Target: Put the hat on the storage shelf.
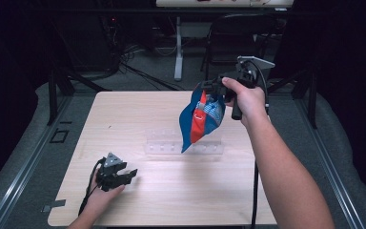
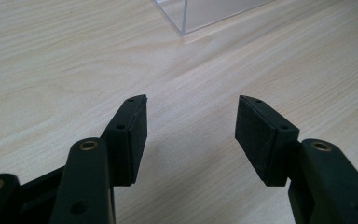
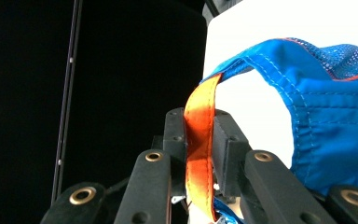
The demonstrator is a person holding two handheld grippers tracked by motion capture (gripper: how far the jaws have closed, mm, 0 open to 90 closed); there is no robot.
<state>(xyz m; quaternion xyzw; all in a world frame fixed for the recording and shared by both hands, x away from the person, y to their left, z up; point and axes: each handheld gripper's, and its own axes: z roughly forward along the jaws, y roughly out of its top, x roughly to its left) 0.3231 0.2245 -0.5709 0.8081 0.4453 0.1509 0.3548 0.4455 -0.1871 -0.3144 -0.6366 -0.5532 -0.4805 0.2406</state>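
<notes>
Dark floor and black drapes ring a pale wood tabletop (image 1: 138, 119) that takes up the middle of the high view. Above its upper right part hangs a blue bag (image 1: 201, 119) with an orange strap, held clear of the wood and drooping to a point just over a clear plastic rack (image 1: 171, 143) that stands near the centre of the frame. The bag has a mesh panel near its top.

In the right gripper view the orange strap (image 3: 199, 149) runs upright through the middle of the frame, pinched between the two black jaws of the right tongs (image 3: 199, 140), which are closed tight on it; the blue fabric (image 3: 326, 116) spreads away to the right side of that frame. In the high view the right tongs (image 1: 208, 88) sit at upper right, gripped by the right hand (image 1: 245, 98), with the forearm running down to the lower right corner.

At lower left of the high view the left tongs (image 1: 124, 175) rest low over the tabletop in the left hand (image 1: 102, 195), well apart from the bag. In the left gripper view the left tongs (image 2: 191, 126) stand wide apart with nothing between them, bare wood (image 2: 65, 60) showing in the gap. A corner of the clear rack (image 2: 191, 16) shows at the top centre of that frame. A black chair (image 1: 233, 33) and cables (image 1: 138, 62) lie on the floor beyond the tabletop's far edge.
</notes>
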